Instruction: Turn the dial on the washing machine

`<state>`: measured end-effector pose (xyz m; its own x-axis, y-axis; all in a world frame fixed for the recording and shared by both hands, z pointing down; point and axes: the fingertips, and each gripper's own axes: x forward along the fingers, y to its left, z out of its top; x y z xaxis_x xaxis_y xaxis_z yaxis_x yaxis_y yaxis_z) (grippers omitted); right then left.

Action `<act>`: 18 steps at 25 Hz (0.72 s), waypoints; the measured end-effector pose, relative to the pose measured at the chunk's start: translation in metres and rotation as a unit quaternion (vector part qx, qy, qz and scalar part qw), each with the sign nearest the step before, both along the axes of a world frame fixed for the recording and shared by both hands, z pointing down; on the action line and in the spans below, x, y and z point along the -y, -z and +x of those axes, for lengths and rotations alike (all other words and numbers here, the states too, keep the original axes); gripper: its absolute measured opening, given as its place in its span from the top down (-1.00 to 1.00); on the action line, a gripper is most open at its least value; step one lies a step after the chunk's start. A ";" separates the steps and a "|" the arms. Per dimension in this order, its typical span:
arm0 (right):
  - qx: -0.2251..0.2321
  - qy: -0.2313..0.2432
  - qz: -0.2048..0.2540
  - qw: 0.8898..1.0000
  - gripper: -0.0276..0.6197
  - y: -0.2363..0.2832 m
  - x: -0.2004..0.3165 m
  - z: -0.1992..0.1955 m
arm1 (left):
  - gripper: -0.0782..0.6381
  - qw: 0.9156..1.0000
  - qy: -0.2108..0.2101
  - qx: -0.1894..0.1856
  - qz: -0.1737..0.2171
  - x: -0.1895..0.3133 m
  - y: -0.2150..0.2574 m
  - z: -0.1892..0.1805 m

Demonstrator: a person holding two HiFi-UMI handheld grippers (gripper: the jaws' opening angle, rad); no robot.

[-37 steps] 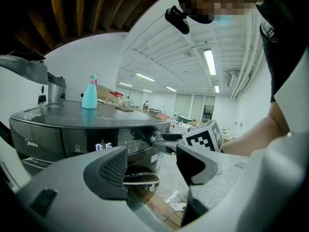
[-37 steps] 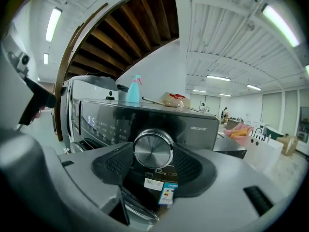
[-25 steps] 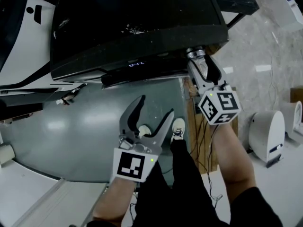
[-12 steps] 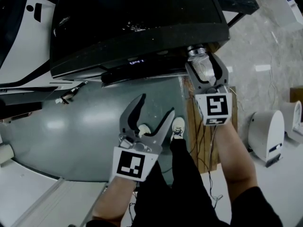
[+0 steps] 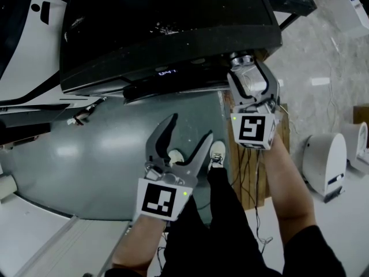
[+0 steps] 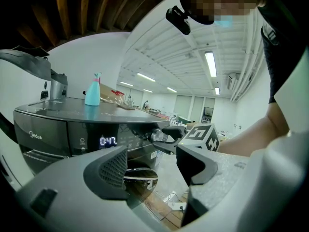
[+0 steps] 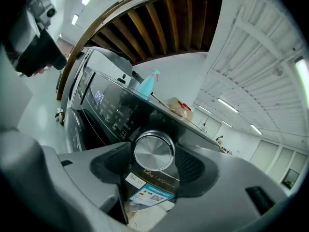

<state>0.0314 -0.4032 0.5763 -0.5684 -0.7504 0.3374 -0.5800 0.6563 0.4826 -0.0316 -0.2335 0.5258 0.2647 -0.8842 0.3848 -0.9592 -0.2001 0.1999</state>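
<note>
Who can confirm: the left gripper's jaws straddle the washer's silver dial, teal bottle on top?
Not the left gripper: it is the right gripper whose jaws, which have just been opening, straddle the silver dial, per the right gripper view. The teal bottle on top is correct.

A pale marbled floor (image 5: 323, 51) is seen, strip lights (image 6: 211, 64) are set along a white ceiling (image 6: 164, 47), and what may be a white appliance (image 5: 324, 165) is placed aside.

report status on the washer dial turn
Status: left tool open, empty, off the machine. The right tool jaws just opened, dial sits between them, pads not gripping it. Nothing blocking the dial.
</note>
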 end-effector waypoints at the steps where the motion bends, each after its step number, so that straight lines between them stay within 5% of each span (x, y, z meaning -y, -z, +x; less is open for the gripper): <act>1: -0.004 0.001 0.006 1.000 0.05 0.000 0.000 -0.001 | -0.05 1.000 0.001 -0.001 0.000 0.000 0.000 0.000; 6: 0.012 -0.009 -0.002 1.000 0.10 0.001 0.000 -0.001 | -0.05 1.000 0.002 -0.003 0.002 -0.002 0.000 0.000; 9: 0.064 -0.019 -0.042 0.997 0.10 0.003 0.001 -0.001 | -0.05 1.000 0.001 -0.006 0.003 -0.002 -0.001 0.001; 11: 0.128 -0.025 -0.083 0.988 0.10 0.005 0.004 0.000 | -0.05 1.000 0.002 -0.009 0.003 -0.003 -0.002 0.001; 14: 0.227 -0.043 -0.157 0.960 0.10 0.003 0.009 0.006 | -0.05 1.000 0.001 -0.011 0.002 -0.005 -0.003 0.002; 18: 0.247 -0.043 -0.163 0.954 0.07 0.004 0.009 0.007 | -0.05 1.000 -0.001 -0.013 -0.001 -0.006 -0.005 0.004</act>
<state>0.0385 -0.4124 0.5725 -0.6590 -0.7028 0.2680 -0.7427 0.6642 -0.0845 -0.0276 -0.2274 0.5309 0.2765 -0.8831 0.3790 -0.9531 -0.2014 0.2259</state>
